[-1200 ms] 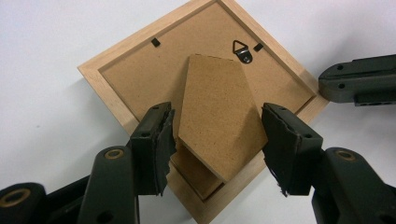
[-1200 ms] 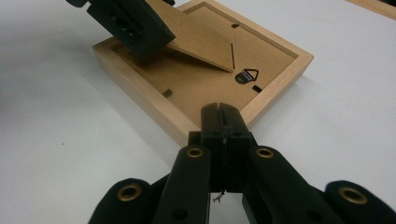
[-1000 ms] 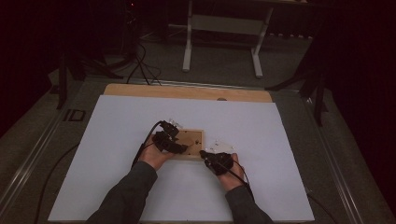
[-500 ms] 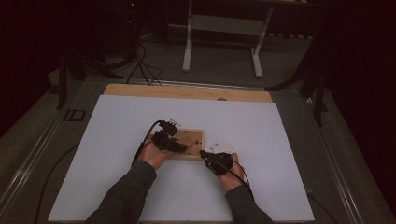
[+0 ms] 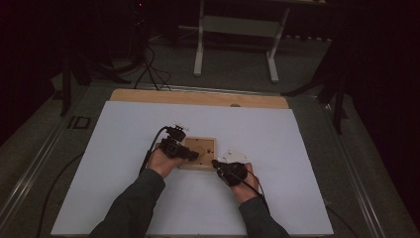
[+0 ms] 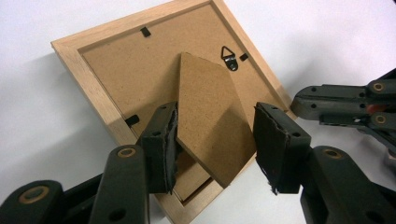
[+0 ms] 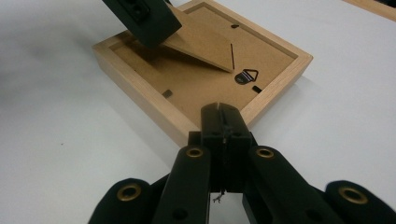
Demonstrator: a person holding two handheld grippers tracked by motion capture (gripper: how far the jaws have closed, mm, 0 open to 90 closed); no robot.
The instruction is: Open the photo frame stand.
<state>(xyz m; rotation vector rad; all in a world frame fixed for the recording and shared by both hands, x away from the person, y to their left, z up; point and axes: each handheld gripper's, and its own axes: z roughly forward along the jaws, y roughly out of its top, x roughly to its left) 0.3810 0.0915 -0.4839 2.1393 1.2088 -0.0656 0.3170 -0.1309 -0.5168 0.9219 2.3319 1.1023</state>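
A wooden counter [image 5: 198,97] is seen from above, almost wholly covered by a white sheet [image 5: 297,148]; only a strip of bare wood is left along the far edge. Grey floor surrounds it, with a metal rail along each side, and the room beyond is dark. A white stand [image 5: 235,29] is placed on the floor past the far edge, and black cables [image 5: 148,69] are trailed across the floor to its left. A frame [image 5: 200,151] of pale wood is laid face down near the middle of the sheet, its brown backing board turned up, with a small hanger [image 6: 229,57] fixed to it. The easel leg [image 6: 210,116] of the backing is lifted at a slant above the board. The left gripper [image 6: 215,144] is held over the frame's near-left part, its jaws set partly apart on either side of the leg; whether the pads press on it cannot be told. The right gripper [image 7: 222,116] is rested at the frame's near-right corner with its jaws closed together on nothing. Compared with a second ago, the left jaws have been drawn slightly closer, while frame, hands and right gripper are found unmoved.
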